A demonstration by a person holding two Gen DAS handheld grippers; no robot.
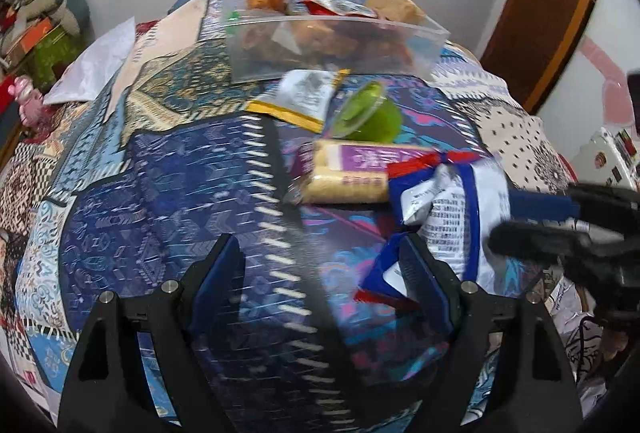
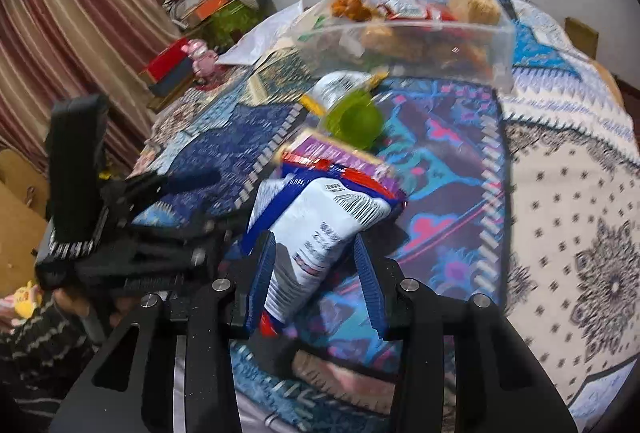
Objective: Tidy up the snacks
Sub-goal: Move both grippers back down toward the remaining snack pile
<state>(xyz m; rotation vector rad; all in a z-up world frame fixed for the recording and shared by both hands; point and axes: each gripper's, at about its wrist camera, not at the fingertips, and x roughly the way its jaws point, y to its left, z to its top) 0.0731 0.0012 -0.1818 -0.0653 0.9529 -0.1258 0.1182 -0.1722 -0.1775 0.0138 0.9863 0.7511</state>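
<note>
A clear plastic bin (image 1: pixel 400 45) (image 2: pixel 496 49) with several snacks in it stands at the far side of the patterned cloth. In front of it lie a yellow-edged packet (image 1: pixel 304 97), a green jelly cup (image 1: pixel 372 113) (image 2: pixel 356 121) and a purple cracker pack (image 1: pixel 352 169) (image 2: pixel 340 153). A white and blue snack bag (image 1: pixel 452 209) (image 2: pixel 320 229) lies nearest. My right gripper (image 2: pixel 316 245) has its fingers on both sides of this bag and grips it. My left gripper (image 1: pixel 320 249) is open and empty over the cloth, just left of the bag.
The table is covered by a patchwork cloth (image 1: pixel 160 185). White paper (image 1: pixel 96 65) lies at its left edge. A cluttered shelf with boxes (image 2: pixel 208 5) and a pink toy (image 2: pixel 200 57) stand left of the table. A striped curtain (image 2: pixel 72 13) hangs at far left.
</note>
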